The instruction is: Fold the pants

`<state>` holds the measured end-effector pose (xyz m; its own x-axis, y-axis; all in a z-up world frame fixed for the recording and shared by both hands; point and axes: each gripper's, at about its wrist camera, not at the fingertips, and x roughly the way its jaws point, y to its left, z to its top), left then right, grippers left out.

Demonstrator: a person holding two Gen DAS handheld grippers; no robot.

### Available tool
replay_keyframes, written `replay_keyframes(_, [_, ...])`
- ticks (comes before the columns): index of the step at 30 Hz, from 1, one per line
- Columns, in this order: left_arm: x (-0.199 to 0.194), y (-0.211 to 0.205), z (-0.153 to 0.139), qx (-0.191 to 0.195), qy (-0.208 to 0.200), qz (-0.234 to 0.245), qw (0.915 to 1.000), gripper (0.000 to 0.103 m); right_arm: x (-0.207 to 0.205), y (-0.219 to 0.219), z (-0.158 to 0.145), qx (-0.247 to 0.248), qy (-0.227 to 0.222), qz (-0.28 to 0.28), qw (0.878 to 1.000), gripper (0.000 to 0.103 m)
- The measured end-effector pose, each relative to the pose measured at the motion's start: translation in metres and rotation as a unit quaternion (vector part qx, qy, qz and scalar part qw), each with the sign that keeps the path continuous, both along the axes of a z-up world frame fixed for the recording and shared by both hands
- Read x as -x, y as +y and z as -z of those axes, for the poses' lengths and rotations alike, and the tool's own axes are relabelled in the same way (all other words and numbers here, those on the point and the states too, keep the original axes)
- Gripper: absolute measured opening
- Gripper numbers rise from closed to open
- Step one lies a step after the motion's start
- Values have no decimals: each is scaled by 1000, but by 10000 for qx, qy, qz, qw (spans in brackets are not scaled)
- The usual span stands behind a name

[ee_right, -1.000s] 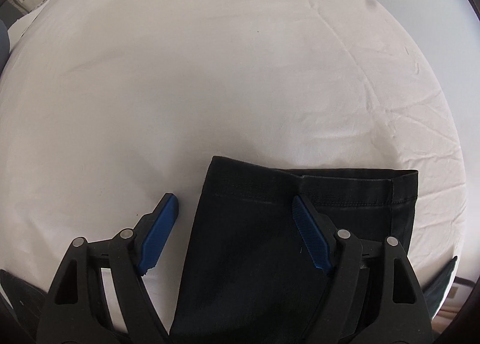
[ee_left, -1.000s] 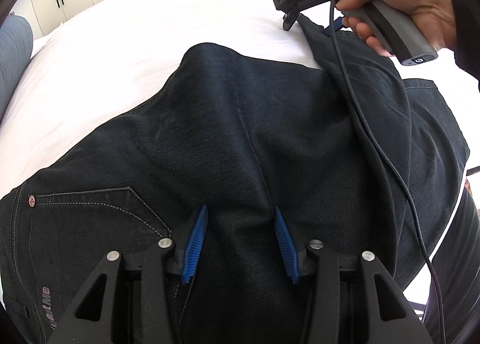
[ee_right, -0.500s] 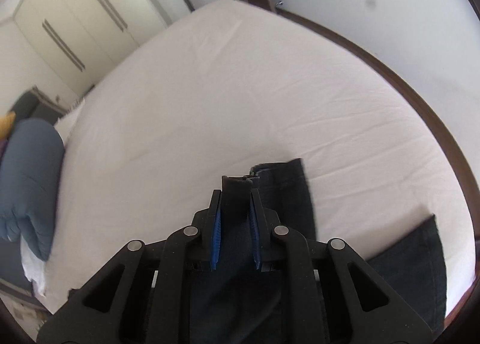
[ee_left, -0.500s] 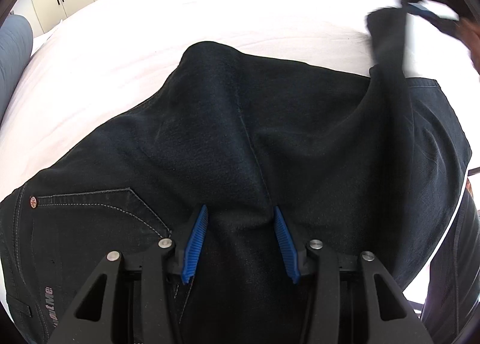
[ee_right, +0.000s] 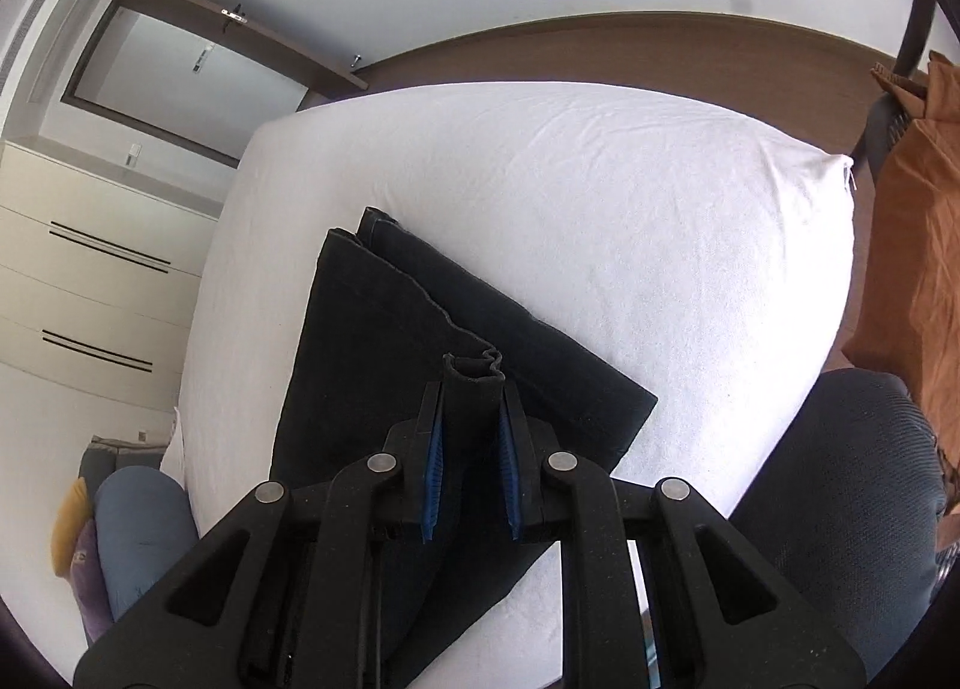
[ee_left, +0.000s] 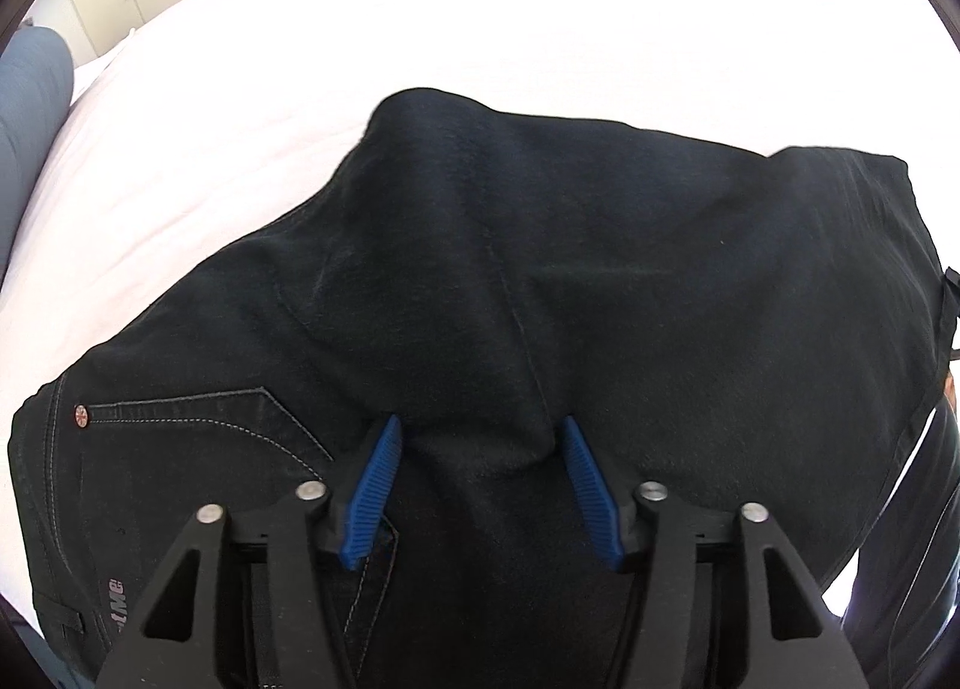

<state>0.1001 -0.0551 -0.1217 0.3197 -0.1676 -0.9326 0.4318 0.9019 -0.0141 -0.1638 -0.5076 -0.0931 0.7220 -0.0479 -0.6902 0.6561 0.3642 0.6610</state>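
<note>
One pair of pants [ee_left: 540, 281] on the bed [ee_left: 480, 29] (waistband partly cut off). Your left gripper [ee_left: 483, 452] jaws stand wide astride a fabric ridge; your right gripper [ee_right: 471, 425] jaws pinch the hem.

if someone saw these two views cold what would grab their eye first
The dark pants dominate, spread over the white bed and filling most of the left wrist view. There the left gripper has its blue fingers apart, pressing either side of a raised ridge of fabric. In the right wrist view the right gripper is shut on a bunched pant cuff, lifted above the rest of the pants.
</note>
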Motion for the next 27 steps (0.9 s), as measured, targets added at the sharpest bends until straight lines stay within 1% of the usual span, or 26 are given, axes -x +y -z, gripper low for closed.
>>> replay_keyframes(1, [1,0,0,27,-26,-45,10000,65,-1,-3,2,-45,-54,42,10000,15])
replay_keyframes(2, [1,0,-1,44,-41,-91,9999,68,9,-3,2,-113,-116,83,9998,15])
replay_keyframes(4, [3,-2,-1,63,-66,-192,9998,72,14,5,4,-181,-191,131,9996,15])
replay_keyframes(5, [5,-4,-3,90,-85,-230,9997,75,32,9,8,-153,-199,124,9996,15])
replay_keyframes(7, [10,-8,-4,202,-95,-200,9996,78,42,8,10,-157,-225,137,9995,15])
replay_keyframes(10, [22,-9,-4,293,-188,-132,9993,78,61,7,9,-172,-241,150,9994,14])
replay_keyframes(13, [28,-8,-7,517,-240,-219,9981,78,67,3,9,-264,-273,183,9991,14])
replay_keyframes(14, [26,-6,-4,561,-233,-257,9978,79,69,1,8,-240,-266,203,9992,14])
replay_keyframes(16, [24,-6,2,552,-162,-285,9979,81,68,-4,10,-189,-185,164,9995,14])
replay_keyframes(19, [26,-9,7,474,-234,-161,9985,86,66,-7,24,-184,-167,110,9996,14])
replay_keyframes(21, [27,-11,8,444,-266,-124,9986,86,64,-5,24,-79,-210,25,9997,14])
replay_keyframes(25, [26,-9,11,539,-273,-82,9981,86,69,-14,27,-400,-475,-75,9980,18])
replay_keyframes(27, [27,-6,12,518,-294,-52,9982,86,70,-16,25,-278,-402,-142,9987,18])
